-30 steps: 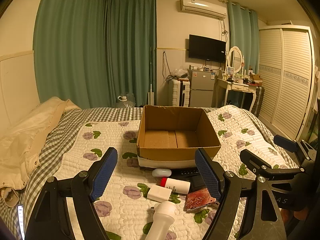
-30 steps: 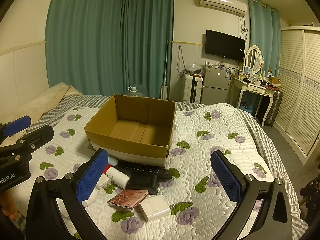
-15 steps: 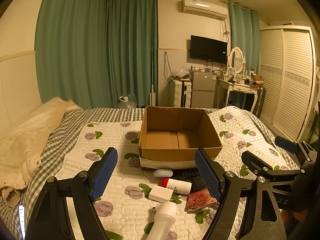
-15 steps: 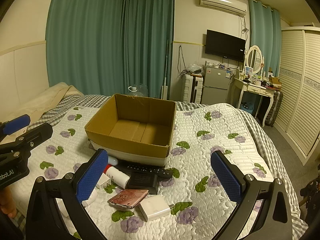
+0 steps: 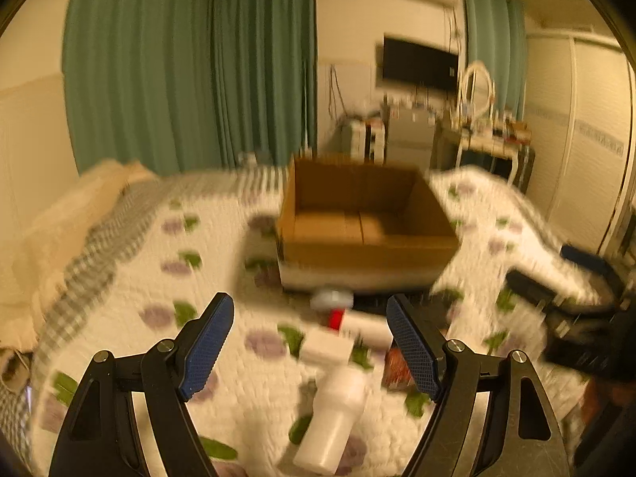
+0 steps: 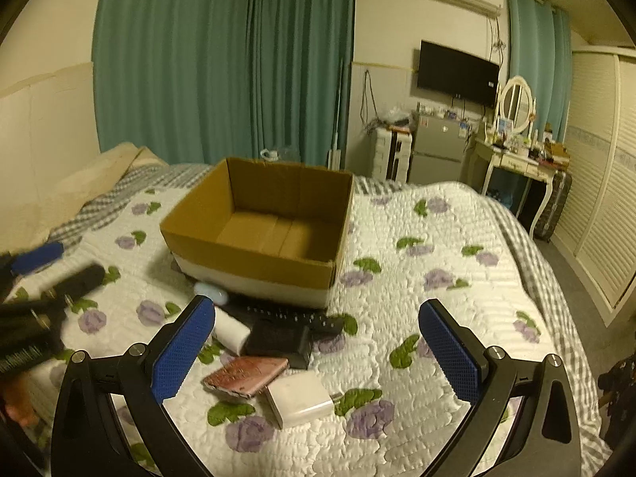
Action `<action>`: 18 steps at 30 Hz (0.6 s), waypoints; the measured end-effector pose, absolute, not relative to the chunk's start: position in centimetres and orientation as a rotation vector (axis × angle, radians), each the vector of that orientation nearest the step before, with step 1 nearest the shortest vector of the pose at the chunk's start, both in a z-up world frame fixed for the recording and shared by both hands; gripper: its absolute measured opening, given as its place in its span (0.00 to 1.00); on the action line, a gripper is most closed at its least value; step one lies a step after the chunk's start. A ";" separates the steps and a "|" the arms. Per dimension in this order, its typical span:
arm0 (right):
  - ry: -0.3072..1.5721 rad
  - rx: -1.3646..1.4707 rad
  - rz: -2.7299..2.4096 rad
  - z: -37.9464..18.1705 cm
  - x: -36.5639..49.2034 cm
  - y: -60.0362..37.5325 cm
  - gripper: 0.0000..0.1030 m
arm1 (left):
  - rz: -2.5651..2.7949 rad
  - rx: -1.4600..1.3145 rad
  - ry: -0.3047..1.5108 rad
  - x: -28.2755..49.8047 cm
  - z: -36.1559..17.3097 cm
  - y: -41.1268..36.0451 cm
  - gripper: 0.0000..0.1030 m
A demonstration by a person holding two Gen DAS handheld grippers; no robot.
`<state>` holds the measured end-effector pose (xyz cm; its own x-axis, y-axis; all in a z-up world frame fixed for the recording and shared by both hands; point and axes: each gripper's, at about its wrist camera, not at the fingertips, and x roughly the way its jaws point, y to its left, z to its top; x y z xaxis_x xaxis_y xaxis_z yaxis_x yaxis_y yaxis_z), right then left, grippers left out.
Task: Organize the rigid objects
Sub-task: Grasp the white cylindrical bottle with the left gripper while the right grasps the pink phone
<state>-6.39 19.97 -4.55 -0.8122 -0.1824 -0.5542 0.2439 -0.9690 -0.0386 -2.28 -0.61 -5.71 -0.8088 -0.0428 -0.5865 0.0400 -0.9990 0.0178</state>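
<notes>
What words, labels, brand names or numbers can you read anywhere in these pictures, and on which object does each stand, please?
None can be read.
Left hand-held gripper: pale lettering on its black body at the right wrist view's left edge, too blurred to read.
Fridge: small stickers, too small to read.
Remote control: button marks too small.
Cardboard box: no print visible.
Left wrist view: wholly motion-blurred.

The black left gripper with blue pads [image 5: 310, 338] and the black right gripper with blue pads [image 6: 318, 346] both hover wide open, nothing between the fingers, in front of the brown cardboard box [image 6: 262, 230].
</notes>
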 end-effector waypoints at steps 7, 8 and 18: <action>0.142 0.930 -2.754 -7.0 -7.8 20.7 1.00 | -2.816 1.325 -0.109 -3.7 -13.0 1.0 0.77; 0.138 0.940 -2.747 -7.3 -7.9 20.7 1.00 | -2.806 1.358 -0.121 -3.6 -13.6 1.2 0.77; 0.290 1.001 -2.624 -9.6 -8.2 18.9 1.00 | -2.828 1.364 -0.115 -3.7 -13.2 1.3 0.43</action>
<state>-8.19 18.91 -9.58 -0.7047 -0.2199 -0.6745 0.3617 -0.9293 -0.0749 -3.67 1.35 -13.22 -0.6232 -0.0316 -0.7815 -0.0322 -0.9973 0.0660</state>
